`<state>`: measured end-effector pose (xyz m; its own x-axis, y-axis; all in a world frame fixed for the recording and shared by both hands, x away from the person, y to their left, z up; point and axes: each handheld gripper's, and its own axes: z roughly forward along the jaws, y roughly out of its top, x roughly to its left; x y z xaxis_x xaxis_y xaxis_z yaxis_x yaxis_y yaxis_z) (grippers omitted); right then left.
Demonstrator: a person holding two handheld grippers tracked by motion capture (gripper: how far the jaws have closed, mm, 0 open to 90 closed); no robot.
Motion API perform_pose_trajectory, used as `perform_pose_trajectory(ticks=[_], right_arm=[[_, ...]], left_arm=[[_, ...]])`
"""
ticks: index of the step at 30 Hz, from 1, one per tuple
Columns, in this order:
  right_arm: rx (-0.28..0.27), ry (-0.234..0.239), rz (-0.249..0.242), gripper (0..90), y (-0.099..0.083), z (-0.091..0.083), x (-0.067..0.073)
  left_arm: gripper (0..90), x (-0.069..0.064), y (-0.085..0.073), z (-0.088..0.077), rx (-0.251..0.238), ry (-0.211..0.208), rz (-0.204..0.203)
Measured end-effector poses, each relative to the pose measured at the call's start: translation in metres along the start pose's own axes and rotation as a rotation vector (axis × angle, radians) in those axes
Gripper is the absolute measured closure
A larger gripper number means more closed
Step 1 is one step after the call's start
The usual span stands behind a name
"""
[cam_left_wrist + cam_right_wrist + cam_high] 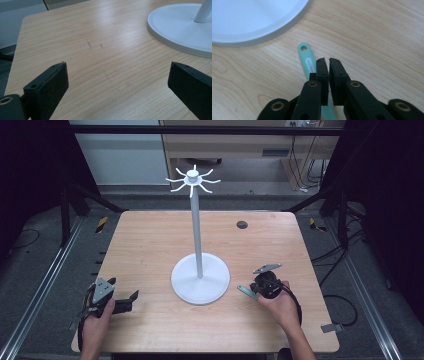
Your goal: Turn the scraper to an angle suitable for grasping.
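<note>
Right gripper view: nearly clenched right gripper (326,60) over teal handle (308,61); left gripper (117,75) released.

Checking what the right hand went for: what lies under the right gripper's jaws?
A teal handle with a hole at its end lies flat on the table beneath the right gripper. Its other end is hidden by the jaws, nearly closed with nothing between.

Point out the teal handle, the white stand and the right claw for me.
teal handle (307,58), right gripper view, near its holed end.
white stand (200,281), high view, round base.
right claw (328,60), right gripper view, between its tips.
</note>
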<state>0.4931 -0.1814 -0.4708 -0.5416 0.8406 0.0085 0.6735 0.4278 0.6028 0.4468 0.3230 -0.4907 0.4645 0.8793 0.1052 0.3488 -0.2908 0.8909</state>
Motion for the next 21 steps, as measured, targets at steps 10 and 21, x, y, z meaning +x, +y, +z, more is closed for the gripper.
perform_pose_trajectory(ticks=[10,21], right_arm=[[0.104,0.030,-0.090,60.8,0.008,-0.003,0.007],[0.199,0.039,-0.143,56.9,0.019,-0.001,0.008]], left_arm=[[2.6,0.000,0.000,0.001,0.000,-0.003,-0.003],[2.7,0.000,0.000,0.001,0.000,0.000,0.001]])
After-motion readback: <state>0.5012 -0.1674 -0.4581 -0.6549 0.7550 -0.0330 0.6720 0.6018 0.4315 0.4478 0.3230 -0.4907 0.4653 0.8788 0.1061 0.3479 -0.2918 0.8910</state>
